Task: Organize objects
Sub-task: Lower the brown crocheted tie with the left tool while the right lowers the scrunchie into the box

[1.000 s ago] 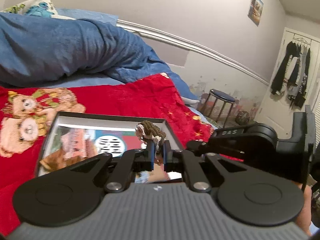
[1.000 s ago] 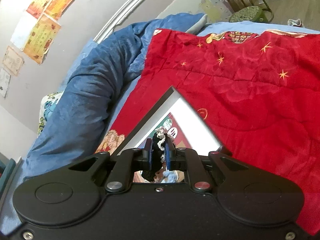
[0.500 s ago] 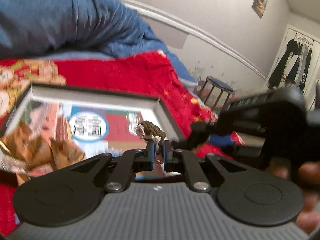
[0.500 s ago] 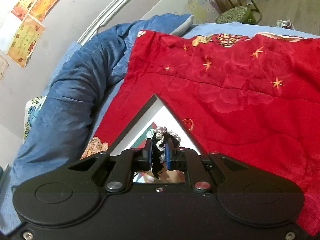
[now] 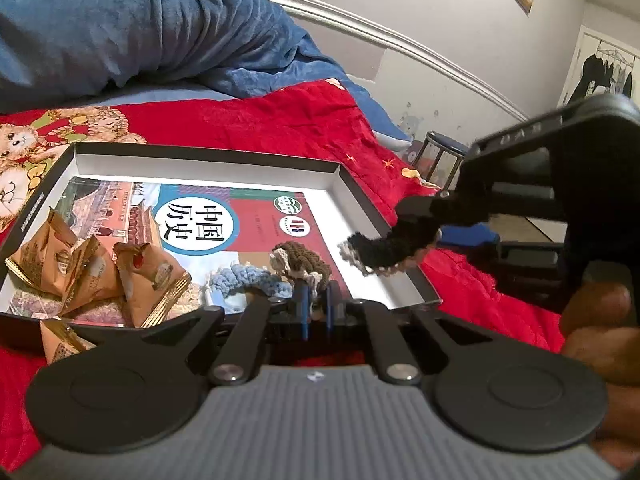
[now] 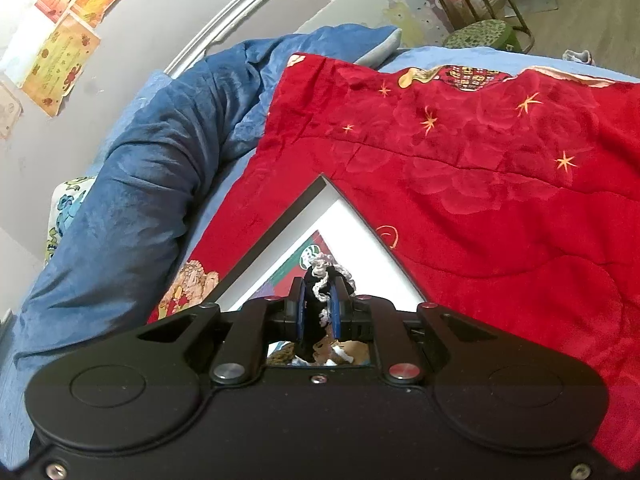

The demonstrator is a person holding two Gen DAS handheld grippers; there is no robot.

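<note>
A black-rimmed shallow box (image 5: 208, 153) lies on the red blanket, with a book (image 5: 256, 224) on its floor. In it are several tan snack packets (image 5: 100, 264) and a blue crocheted band (image 5: 244, 282). My left gripper (image 5: 316, 304) is shut on a brown crocheted band (image 5: 300, 258), low over the box's near right part. My right gripper (image 6: 318, 300) is shut on a black crocheted band with white trim (image 6: 318, 276); in the left wrist view that black band (image 5: 394, 246) hangs over the box's right rim.
A red blanket (image 6: 480, 184) covers the bed, with a rumpled blue duvet (image 5: 132, 28) behind the box along the wall. One tan packet (image 5: 60, 344) lies outside the box's near edge. A stool (image 5: 444, 152) stands off the bed's far end.
The left gripper has come down and closer to the box with the brown band. The right gripper has moved in over the box's right rim with the black band.
</note>
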